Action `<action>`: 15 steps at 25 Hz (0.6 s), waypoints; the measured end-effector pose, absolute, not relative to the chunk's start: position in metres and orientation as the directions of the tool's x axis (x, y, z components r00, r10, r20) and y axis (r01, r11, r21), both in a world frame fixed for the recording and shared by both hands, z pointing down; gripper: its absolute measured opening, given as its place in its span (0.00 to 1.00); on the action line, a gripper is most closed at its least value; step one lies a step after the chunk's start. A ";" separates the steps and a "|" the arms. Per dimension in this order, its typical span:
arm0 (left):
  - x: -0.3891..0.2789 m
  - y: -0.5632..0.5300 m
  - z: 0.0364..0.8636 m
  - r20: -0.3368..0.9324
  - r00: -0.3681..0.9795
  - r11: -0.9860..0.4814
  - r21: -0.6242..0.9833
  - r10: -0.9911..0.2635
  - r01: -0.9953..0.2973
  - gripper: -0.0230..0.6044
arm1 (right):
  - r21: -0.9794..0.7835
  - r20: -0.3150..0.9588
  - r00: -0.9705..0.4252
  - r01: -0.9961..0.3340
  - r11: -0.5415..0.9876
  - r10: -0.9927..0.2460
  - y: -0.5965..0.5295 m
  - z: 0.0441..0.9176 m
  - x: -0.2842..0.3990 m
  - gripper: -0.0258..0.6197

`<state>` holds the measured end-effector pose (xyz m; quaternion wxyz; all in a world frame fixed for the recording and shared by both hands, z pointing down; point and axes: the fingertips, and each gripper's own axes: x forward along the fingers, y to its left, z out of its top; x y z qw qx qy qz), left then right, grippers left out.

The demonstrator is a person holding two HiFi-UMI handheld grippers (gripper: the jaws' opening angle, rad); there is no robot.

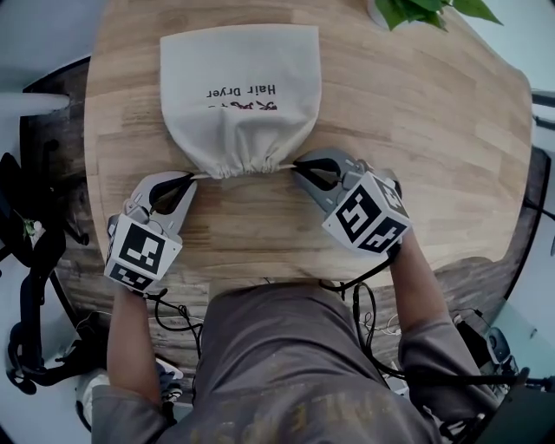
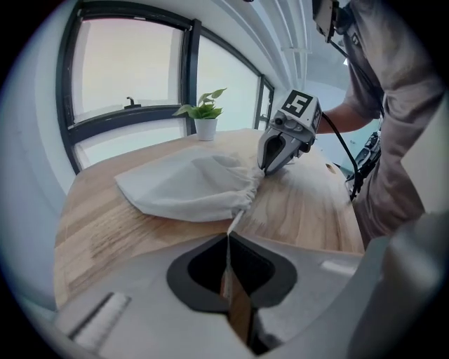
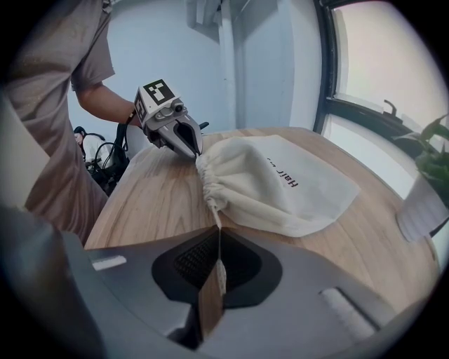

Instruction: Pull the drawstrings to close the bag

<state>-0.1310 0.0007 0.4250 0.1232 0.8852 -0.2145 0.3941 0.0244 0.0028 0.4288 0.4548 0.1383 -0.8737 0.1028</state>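
- While both grippers are clamping cords, the bag (image 1: 240, 95) is lying flat in the upper middle of the head view on the wooden table (image 1: 434, 130), with its gathered mouth pointing down the frame.
- Left gripper (image 1: 191, 178) is sitting at the mouth's lower left, jaws pressed together and pinching the left drawstring (image 1: 201, 175).
- Right gripper (image 1: 299, 165) is mirroring it at the mouth's right, jaws closed on the right drawstring (image 1: 282, 166).
- Bare wood is lying open to the right of the bag and below both grippers — the table's curved near edge is running just under the marker cubes.
- Leaves of the plant (image 1: 429, 10) are poking in at the top right, well apart from the bag.
- Each gripper view is adding what the head view lacks: the cord running straight from the puckered mouth into the closed jaws.
- Left gripper view is also showing a window (image 2: 126, 70) behind the plant's white pot (image 2: 205, 128) — the head view is catching only leaves.
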 end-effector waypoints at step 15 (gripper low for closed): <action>-0.135 -0.047 0.297 0.554 0.597 -0.739 -0.049 -0.580 -0.672 0.05 | 0.025 0.603 -0.681 -0.505 0.863 -0.416 -0.039 0.298 0.017 0.09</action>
